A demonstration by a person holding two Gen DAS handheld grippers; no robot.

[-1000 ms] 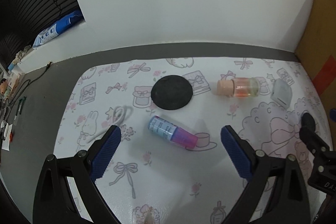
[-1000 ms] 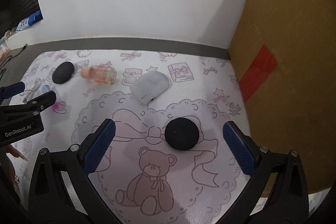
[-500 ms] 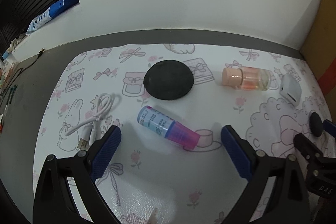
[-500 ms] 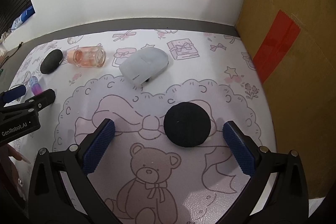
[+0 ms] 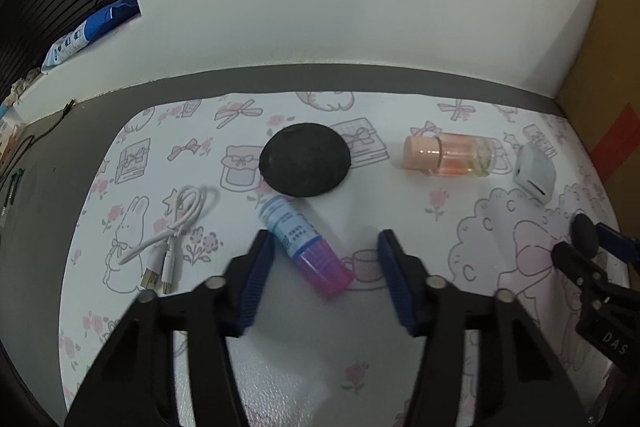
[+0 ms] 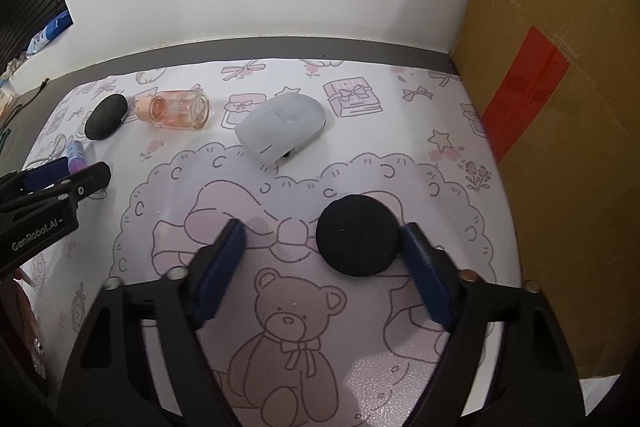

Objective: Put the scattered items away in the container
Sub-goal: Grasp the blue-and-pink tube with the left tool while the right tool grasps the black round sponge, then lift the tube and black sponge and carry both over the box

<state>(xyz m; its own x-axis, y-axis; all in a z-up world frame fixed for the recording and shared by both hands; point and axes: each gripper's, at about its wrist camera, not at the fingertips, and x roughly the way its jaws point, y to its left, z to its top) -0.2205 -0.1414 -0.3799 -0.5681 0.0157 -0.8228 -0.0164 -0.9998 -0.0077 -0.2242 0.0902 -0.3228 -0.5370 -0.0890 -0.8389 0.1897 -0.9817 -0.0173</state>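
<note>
Left gripper (image 5: 322, 255) has its jaws spread around the pink-capped tube (image 5: 306, 247) lying on the worktop mat (image 5: 304, 367). Right gripper (image 6: 322, 247) is spread too, its right jaw touching the black puff (image 6: 358, 235). Cardboard box (image 6: 560, 107) stands at the right.

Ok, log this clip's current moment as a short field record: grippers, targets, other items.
left gripper: open, fingers either side of the pink-capped tube
right gripper: open, black round pad by its right finger
other items: peach-capped bottle, white cable, grey mouse, black dome
container: cardboard box, right of mat
</note>
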